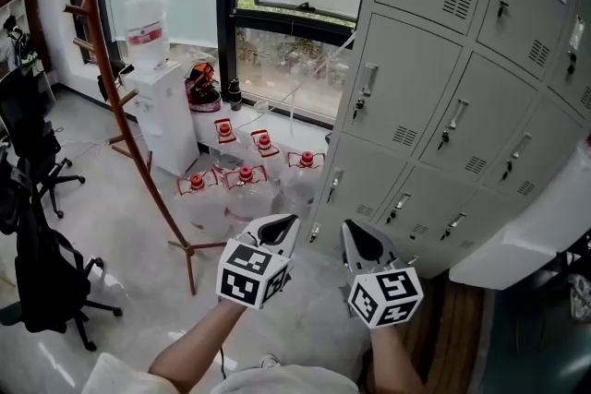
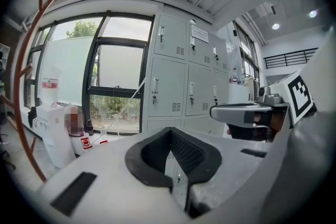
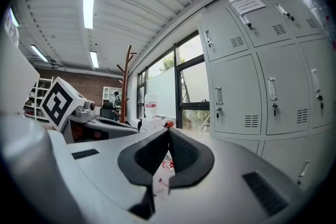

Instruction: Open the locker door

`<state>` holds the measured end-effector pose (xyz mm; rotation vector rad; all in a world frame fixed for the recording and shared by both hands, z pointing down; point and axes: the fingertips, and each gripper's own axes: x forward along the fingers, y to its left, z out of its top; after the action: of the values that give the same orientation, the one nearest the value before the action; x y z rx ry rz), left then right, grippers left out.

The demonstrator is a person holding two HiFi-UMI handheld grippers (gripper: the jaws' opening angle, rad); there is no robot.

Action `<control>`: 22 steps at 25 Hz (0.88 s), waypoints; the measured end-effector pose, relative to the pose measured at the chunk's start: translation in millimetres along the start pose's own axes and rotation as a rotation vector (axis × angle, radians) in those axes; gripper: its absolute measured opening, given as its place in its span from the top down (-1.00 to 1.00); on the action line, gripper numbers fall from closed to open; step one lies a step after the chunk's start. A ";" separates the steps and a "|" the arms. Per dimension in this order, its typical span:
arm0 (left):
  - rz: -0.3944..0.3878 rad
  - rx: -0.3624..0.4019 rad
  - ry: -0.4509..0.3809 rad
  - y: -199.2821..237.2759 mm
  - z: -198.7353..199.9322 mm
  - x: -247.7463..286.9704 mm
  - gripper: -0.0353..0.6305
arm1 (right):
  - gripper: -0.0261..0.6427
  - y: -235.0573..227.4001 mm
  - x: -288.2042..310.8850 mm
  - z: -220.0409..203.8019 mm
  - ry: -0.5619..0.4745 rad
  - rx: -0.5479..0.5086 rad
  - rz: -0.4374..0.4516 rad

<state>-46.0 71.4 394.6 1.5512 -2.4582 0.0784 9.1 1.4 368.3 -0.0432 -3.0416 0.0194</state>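
A bank of grey metal lockers [image 1: 434, 97] fills the right of the head view, and every door I can see is closed. Each door has a small upright handle [image 1: 367, 80] with a lock below it. My left gripper [image 1: 292, 220] and my right gripper [image 1: 348, 224] are held side by side low in the middle, short of the lockers and touching nothing. Both are shut and empty. In the left gripper view the left gripper [image 2: 170, 131] points toward the lockers [image 2: 170, 86]. The right gripper view shows the right gripper [image 3: 169, 131] with locker doors [image 3: 236, 94] to its right.
A reddish coat stand [image 1: 120, 97] rises at the left. A white water dispenser [image 1: 162, 111] stands by the window [image 1: 295, 32], with several large water bottles [image 1: 245, 185] on the floor beside it. Black office chairs [image 1: 37, 263] are at the far left. A white slanted panel [image 1: 531, 231] juts in at the right.
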 end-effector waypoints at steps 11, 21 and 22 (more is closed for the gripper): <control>0.002 0.006 -0.001 45.2 6.4 19.7 0.88 | 0.91 10.8 57.0 11.1 -0.044 -0.007 0.019; 0.070 0.002 -0.017 97.0 18.6 66.7 0.88 | 0.91 -25.8 120.0 12.6 -0.058 -0.001 0.038; 0.075 0.002 -0.016 102.3 21.5 74.6 0.88 | 0.91 -33.0 127.5 14.5 -0.059 0.000 0.038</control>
<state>-171.9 46.6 398.5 1.4665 -2.5291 0.0811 -120.1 -28.1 367.0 -0.1015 -3.0995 0.0246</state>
